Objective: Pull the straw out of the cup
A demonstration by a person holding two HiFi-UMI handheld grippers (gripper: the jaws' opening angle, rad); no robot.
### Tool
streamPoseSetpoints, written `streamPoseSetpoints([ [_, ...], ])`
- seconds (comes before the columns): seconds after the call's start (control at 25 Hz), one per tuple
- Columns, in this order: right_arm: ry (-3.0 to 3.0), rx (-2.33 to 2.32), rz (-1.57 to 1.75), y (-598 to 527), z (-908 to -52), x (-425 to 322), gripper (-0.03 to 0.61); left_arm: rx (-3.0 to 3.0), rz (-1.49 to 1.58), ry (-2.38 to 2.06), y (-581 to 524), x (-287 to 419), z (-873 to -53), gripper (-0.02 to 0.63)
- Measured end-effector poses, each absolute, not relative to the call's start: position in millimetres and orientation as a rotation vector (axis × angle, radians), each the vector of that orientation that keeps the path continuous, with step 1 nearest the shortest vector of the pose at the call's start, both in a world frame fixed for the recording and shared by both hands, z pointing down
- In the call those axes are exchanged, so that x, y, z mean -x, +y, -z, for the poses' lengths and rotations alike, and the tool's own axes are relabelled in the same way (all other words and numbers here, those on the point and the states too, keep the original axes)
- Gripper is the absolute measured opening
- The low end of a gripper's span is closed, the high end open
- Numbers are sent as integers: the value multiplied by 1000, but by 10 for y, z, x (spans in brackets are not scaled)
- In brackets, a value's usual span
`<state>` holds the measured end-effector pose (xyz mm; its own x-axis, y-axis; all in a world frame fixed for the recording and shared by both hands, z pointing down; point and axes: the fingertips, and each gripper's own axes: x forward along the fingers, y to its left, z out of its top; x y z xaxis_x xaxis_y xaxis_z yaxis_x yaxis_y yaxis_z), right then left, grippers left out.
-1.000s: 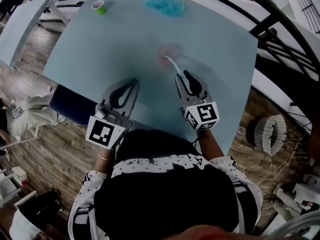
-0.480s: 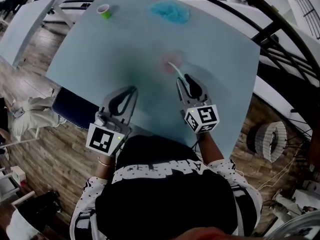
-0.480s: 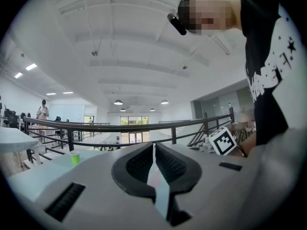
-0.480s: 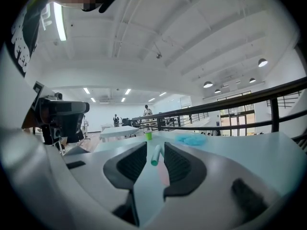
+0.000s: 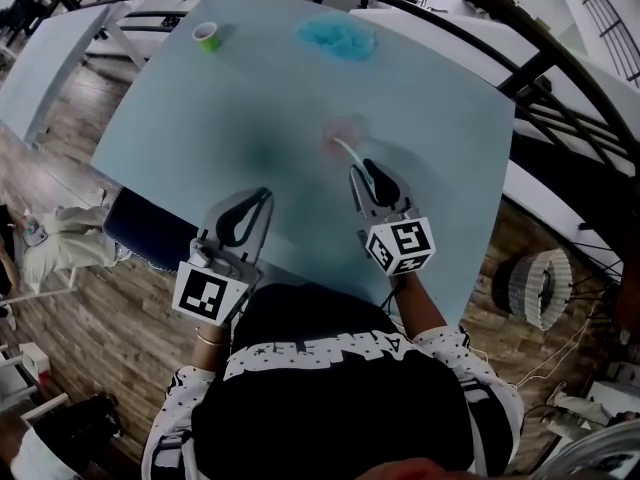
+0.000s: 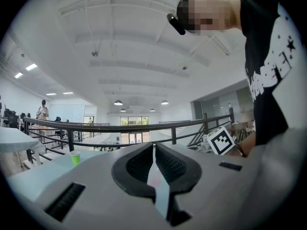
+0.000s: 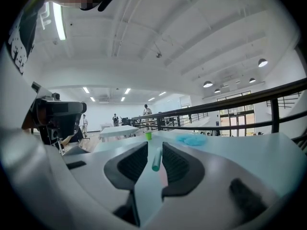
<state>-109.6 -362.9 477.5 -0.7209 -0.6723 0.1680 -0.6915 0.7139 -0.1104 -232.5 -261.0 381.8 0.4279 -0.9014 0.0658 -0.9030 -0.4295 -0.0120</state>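
straw (image 7: 156,160) between parted right tongs (image 7: 154,145), near cup (image 5: 343,131)

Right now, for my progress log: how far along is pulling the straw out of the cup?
Done: the right tool is placed with the free end of the straw between its jaws. In hand: the grip; a gap beside the straw suggests the jaws are not yet clamped. Remaining: the pull itself, as the straw's far end sits in the pink cup. The left tool is shut and empty.
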Motion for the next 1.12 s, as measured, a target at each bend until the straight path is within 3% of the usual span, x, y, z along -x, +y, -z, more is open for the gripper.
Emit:
streamPoseSetpoints([
  [1.12,-2797,-1193,-200,-3664,-4673,1086,46,-2615,-95,-1694,-2545,2449,-3842,26],
])
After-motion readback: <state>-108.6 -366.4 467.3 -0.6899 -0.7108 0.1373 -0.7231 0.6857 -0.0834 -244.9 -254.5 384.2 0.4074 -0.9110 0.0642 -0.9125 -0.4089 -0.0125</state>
